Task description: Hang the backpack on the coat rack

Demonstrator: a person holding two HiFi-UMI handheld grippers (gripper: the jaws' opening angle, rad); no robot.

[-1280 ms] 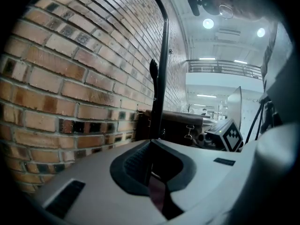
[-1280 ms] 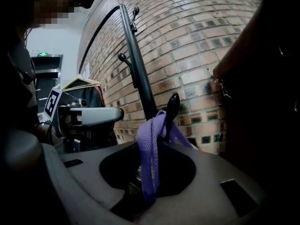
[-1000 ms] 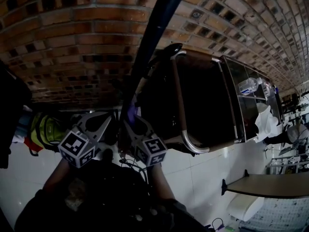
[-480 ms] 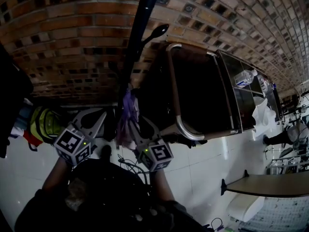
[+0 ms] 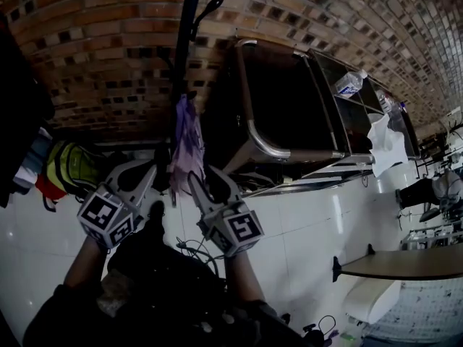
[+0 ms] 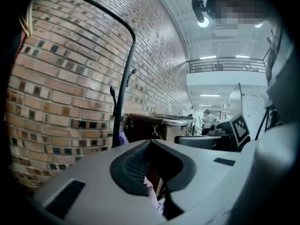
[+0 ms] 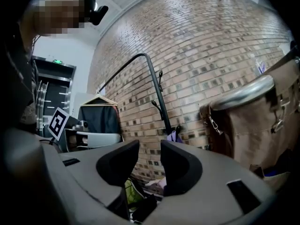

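– Red-brown brick wall (image 5: pixel 108 42) is what we see behind everything, with glossy white floor tiles (image 5: pixel 304 244) below it. Where do we have the backpack?

– We see the small lilac fabric backpack (image 5: pixel 187 147) on the tall black metal coat rack (image 5: pixel 184 49). It droops flat against the pole, low down. In the right gripper view its top sits just under one of the short lower hooks.

– And our two grippers?

– Both are just in front of the backpack, one on each side of it in the head view. On our right gripper (image 7: pixel 149 153) the dark pads stand wide apart with nothing between them. Through the gap we see only brick and a yellow-green bag (image 5: pixel 72 176), which lies on the floor by the wall, to the left of the rack.

– What about the left one?

– Our left gripper (image 6: pixel 157 158) also has its jaws apart. A strip of lilac cloth shows low in the gap, but neither pad presses on it, so we hold nothing there.

– Anything else beside the rack?

– A big dark brown case with a silver metal tube frame (image 5: pixel 289 114) stands just right of the pole, against the same wall.
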